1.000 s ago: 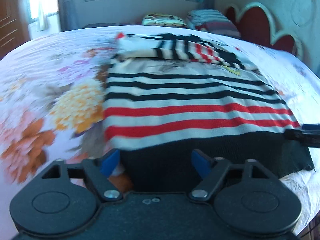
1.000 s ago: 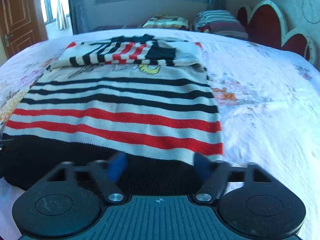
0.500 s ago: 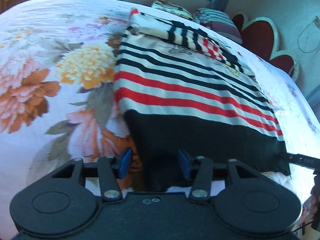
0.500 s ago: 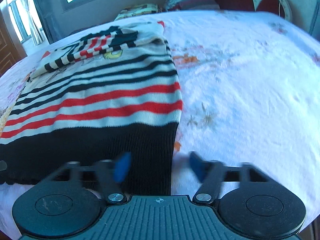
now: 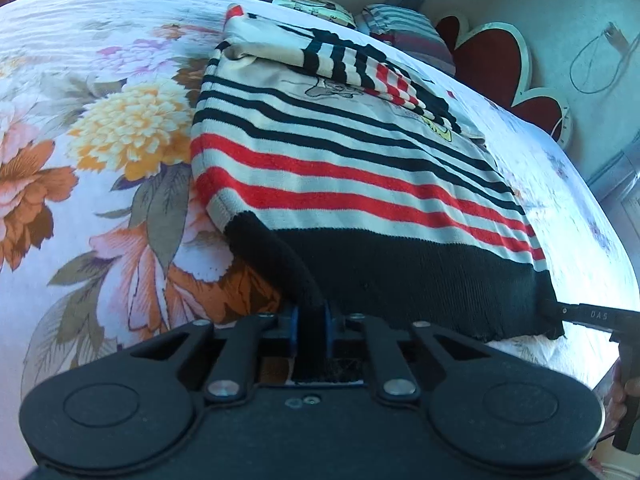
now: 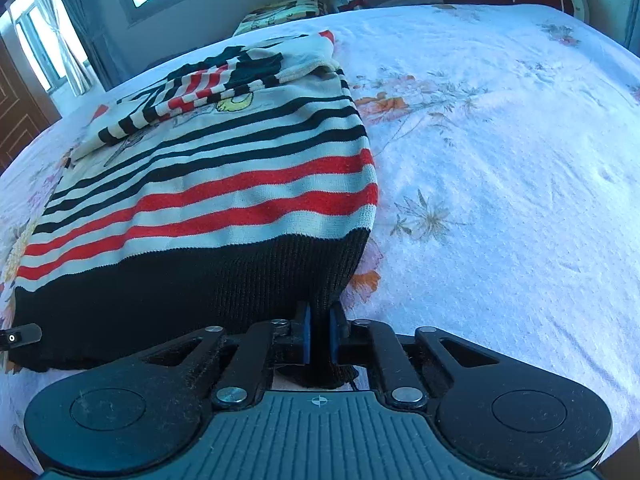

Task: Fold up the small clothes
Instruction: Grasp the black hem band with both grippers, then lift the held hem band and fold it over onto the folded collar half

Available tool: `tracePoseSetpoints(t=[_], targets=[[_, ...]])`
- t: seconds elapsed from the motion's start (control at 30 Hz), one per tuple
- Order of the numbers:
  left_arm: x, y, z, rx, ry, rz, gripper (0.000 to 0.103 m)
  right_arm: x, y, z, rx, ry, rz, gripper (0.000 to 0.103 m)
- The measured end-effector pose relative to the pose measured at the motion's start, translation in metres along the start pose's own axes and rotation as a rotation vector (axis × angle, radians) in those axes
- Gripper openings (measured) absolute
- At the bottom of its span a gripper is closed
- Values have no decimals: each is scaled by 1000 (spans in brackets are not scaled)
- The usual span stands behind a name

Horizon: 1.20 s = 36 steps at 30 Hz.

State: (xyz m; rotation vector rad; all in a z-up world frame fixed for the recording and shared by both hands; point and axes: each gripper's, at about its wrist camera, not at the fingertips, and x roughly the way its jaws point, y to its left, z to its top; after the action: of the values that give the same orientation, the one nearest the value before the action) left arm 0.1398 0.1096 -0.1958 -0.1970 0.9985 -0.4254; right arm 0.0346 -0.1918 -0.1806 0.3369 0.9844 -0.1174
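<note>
On bed (image 5: 100,160), striped sweater (image 5: 360,168), hem pinched.

You can read only "DAS", in pale letters on the black right gripper (image 5: 592,316) arm at the sweater's corner.

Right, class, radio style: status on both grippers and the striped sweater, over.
Left gripper shut on sweater hem, near left corner. Right gripper shut on near right corner. Sleeves already folded across the top. Nothing in the way.
</note>
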Motion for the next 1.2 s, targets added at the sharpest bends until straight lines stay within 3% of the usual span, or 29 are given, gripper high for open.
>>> tracePoseSetpoints(t=[0.3,0.63,1.2], targets=[[-16,-15,18,83,-118,11,10,-11,8,21,-53,-72,50,4],[-27,-24,63,82,-266,6,10,-24,13,67,-29,-177,122,4],[5,-29,136,32,-337,21,10,6,22,151,-35,-262,190,4]])
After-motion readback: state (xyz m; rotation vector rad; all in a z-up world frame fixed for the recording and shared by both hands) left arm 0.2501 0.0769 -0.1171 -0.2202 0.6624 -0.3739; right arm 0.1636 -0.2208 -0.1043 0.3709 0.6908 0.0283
